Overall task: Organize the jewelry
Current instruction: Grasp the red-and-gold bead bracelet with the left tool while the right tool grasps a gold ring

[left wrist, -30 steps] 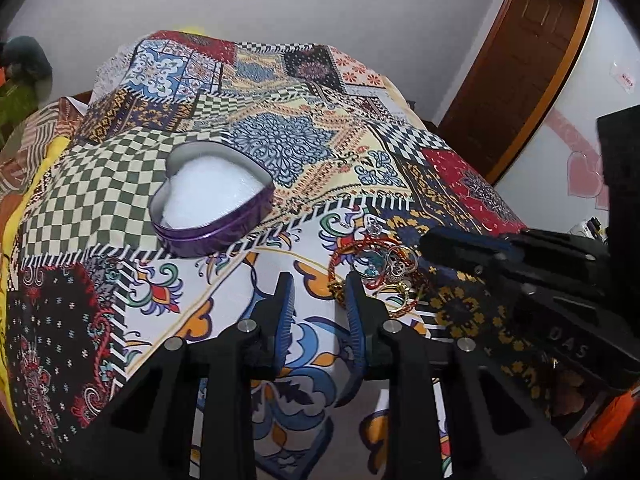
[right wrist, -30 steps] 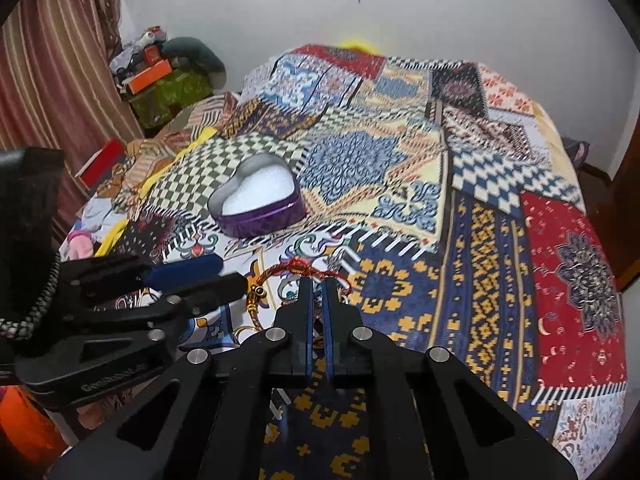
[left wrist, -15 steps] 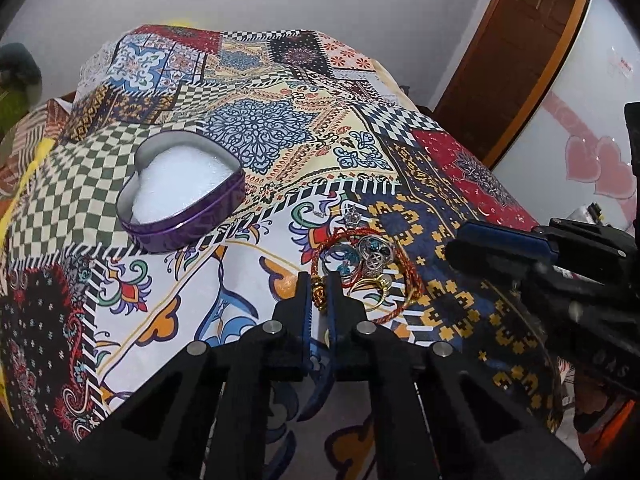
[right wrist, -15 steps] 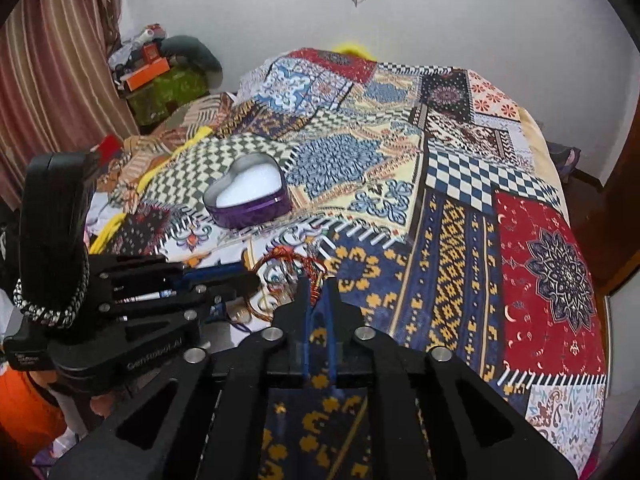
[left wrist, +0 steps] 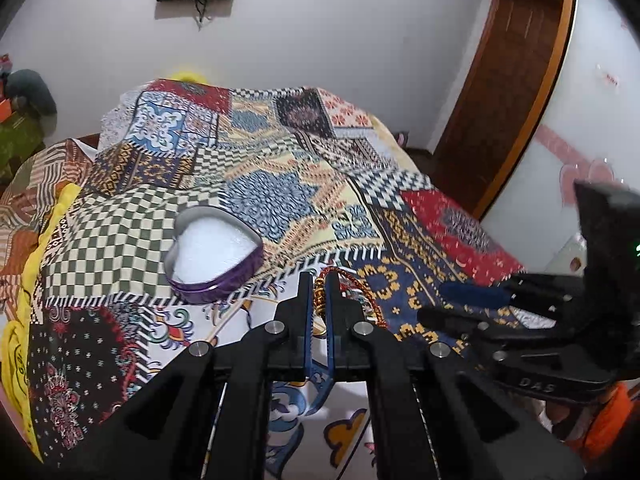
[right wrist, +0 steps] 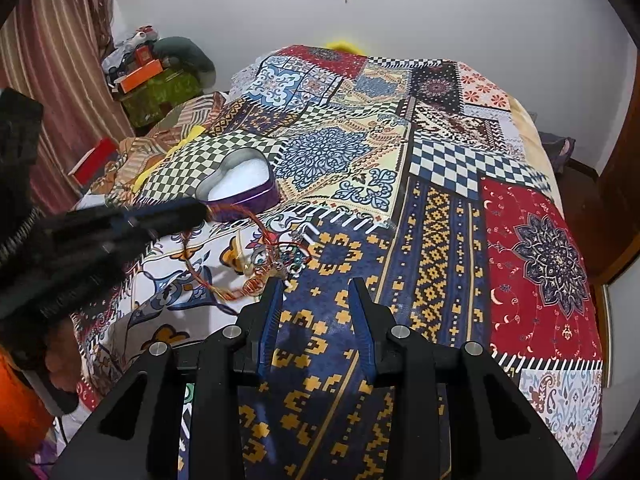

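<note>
A purple heart-shaped tin (left wrist: 214, 254) with white lining lies open on the patterned bedspread; it also shows in the right wrist view (right wrist: 244, 184). My left gripper (left wrist: 319, 280) is shut on a red and gold thread bracelet (left wrist: 354, 284) and holds it lifted just right of the tin. In the right wrist view the bracelet (right wrist: 256, 220) hangs from the left gripper (right wrist: 202, 210) down toward a small pile of rings and trinkets (right wrist: 280, 260) on the bedspread. My right gripper (right wrist: 316, 284) is open and empty, just right of that pile.
The bedspread (right wrist: 440, 200) covers the whole bed. A wooden door (left wrist: 512, 80) stands at the right. Clutter and a red box (right wrist: 94, 158) lie along the bed's left side by a striped curtain (right wrist: 52, 80).
My left gripper closed on the bracelet and lifted it toward the tin. My right gripper opened and drew back from the pile.
</note>
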Available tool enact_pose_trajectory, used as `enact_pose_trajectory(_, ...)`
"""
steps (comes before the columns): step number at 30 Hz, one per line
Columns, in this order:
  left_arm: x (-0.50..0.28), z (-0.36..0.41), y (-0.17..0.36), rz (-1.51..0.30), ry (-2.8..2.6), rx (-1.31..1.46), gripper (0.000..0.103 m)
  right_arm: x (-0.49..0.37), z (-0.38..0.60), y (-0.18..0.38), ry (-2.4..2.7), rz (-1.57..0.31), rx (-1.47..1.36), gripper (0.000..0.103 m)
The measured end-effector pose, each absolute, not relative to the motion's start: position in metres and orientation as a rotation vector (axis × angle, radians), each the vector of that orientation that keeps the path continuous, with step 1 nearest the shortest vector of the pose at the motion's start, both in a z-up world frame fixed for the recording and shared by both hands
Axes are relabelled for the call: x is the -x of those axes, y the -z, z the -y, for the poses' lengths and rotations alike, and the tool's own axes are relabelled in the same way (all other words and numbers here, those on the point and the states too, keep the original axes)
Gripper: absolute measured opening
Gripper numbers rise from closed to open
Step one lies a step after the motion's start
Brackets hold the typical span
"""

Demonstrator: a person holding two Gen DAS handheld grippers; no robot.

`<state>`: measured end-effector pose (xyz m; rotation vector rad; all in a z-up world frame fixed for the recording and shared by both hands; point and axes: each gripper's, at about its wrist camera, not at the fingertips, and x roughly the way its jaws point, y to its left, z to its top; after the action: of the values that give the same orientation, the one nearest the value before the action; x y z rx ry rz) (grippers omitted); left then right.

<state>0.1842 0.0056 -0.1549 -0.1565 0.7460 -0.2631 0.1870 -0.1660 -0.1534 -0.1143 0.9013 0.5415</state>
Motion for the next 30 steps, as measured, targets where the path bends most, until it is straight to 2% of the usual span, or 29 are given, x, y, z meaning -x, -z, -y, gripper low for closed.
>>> enact_pose_trajectory(7,-0.170,-0.031,0.159,-0.764,0.252,0.226,0.004,-0.186,0.155,0.160,-0.579,-0.939,0.136,0.031)
enact_pose_trajectory(17,-0.159,-0.050,0.206,-0.877,0.208,0.261,0.004,-0.192,0.131,0.174,-0.635,-1.006,0.185,0.031)
enact_pose_trajectory(30,-0.164,-0.044,0.220,-0.919,0.225,0.236,0.003,-0.195,0.104,0.185,-0.650,-1.014,0.336,0.030)
